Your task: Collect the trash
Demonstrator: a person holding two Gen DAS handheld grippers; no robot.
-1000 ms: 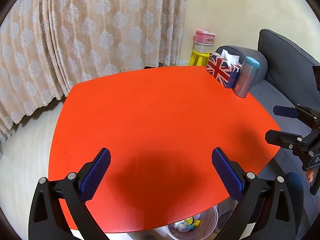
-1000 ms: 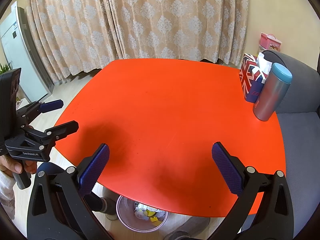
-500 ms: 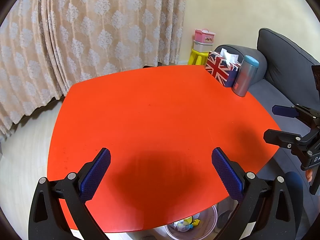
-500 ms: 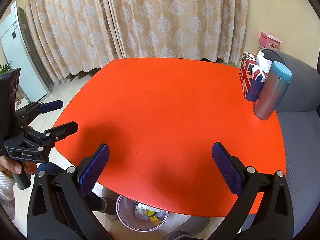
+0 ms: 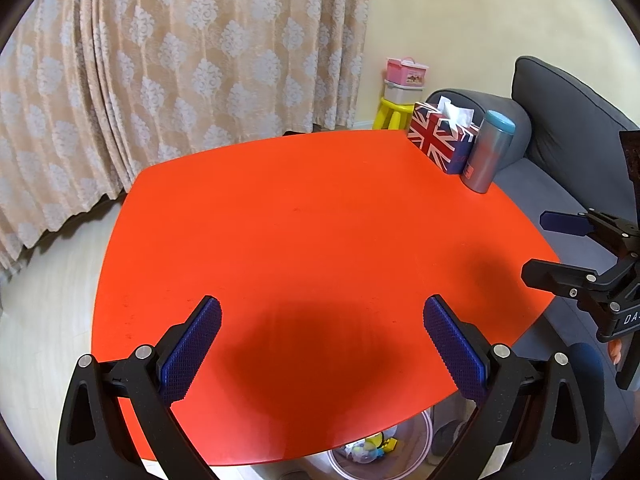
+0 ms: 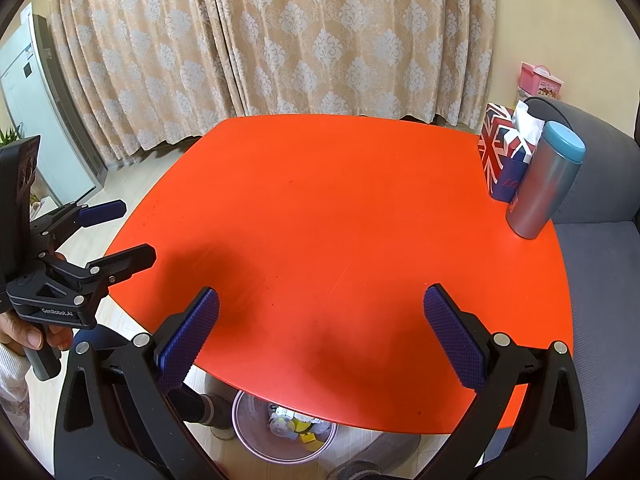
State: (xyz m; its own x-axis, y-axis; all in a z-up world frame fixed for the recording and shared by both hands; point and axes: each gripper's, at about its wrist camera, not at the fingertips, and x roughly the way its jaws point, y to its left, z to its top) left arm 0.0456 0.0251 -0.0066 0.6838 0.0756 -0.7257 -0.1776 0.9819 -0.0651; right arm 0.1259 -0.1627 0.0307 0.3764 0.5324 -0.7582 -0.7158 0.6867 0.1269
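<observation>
Two grippers, left [image 5: 322,344] and right [image 6: 320,338], hover over my bare red tabletop [image 6: 340,216], jaws released and empty. The trash already sits in the bin [image 6: 280,432] under the near edge, so collecting looks finished.

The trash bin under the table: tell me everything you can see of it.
The trash bin is a round container with a pale, see-through wall that looks like plastic. It stands upright on the light floor, partly tucked under the near edge of the red table, so only part of its rim shows. Inside lie mixed scraps, some yellow, some white and clear. No lid is visible. A slippered foot rests right beside it; whether they touch is unclear. Neither gripper is near it.
</observation>
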